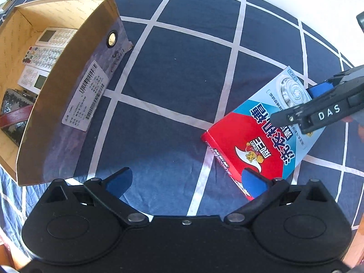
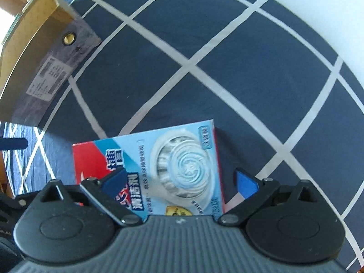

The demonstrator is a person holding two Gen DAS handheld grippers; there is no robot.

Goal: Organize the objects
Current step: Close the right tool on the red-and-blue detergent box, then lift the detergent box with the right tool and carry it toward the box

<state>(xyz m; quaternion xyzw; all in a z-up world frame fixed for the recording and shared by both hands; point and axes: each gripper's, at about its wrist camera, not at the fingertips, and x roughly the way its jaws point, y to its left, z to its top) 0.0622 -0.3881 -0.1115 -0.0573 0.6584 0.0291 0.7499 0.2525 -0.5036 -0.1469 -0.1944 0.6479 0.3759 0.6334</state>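
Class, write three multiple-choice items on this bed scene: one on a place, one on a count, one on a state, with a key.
1. Where does the red and blue carton lie?
A in the box
B on the checked bedcover
C on a shelf

2. How many remote controls lie in the cardboard box?
A one
B three
C six

3. How do the right gripper jaws stand?
A spread about the carton's end
B shut on nothing
C clamped on a remote

Key: B, carton rests on cloth; B, three white keypads; A, pads apart at the carton's sides.
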